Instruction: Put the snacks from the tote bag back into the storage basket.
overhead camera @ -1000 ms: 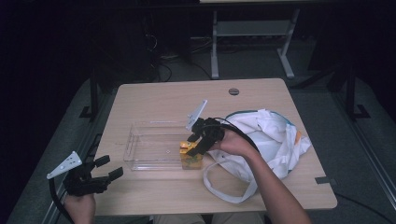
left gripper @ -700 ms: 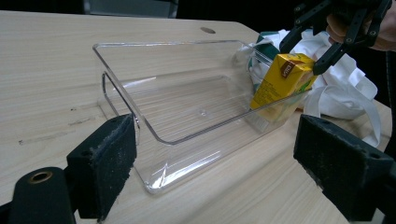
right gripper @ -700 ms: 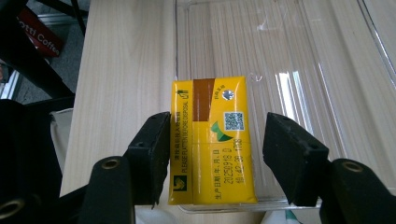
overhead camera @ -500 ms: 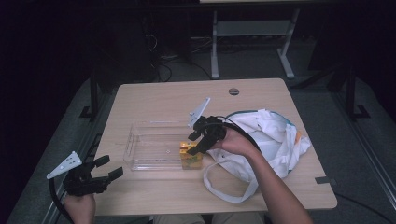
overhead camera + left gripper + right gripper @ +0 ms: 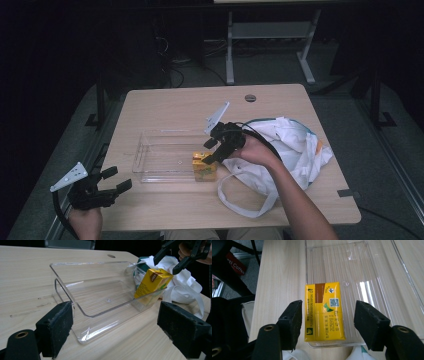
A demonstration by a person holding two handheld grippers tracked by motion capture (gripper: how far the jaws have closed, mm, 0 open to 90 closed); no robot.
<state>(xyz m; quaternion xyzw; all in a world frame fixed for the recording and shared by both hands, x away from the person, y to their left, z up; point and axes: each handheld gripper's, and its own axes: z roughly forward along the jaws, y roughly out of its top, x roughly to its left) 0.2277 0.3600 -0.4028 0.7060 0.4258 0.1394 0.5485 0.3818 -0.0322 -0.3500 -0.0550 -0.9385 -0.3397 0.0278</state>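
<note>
Our right hand-held gripper [image 5: 325, 322] hangs over the near right end of the clear tray [image 5: 150, 150], and its jaws have just been opening: in the right gripper view both pads stand off the yellow carton [image 5: 324, 312], a gap showing on each side, with the carton between them but no longer pressed. Half a second ago the jaws sat closer around it, so we read this as the release. The carton stands inside the tray [image 5: 362, 265] at its end nearest the white bag [image 5: 290, 145], leaning a little against the end wall as the left gripper view shows it [image 5: 151, 282]. We judge the placing as good as done; what remains is to lift the right hand-held gripper [image 5: 212, 150] straight off without brushing the carton [image 5: 204, 167], which could tip on its narrow base.

Our left hand-held gripper [image 5: 117, 181] waits at the near left corner of the tabletop [image 5: 170, 105], jaws wide apart and empty, well apart from the tray [image 5: 82, 285].
</note>
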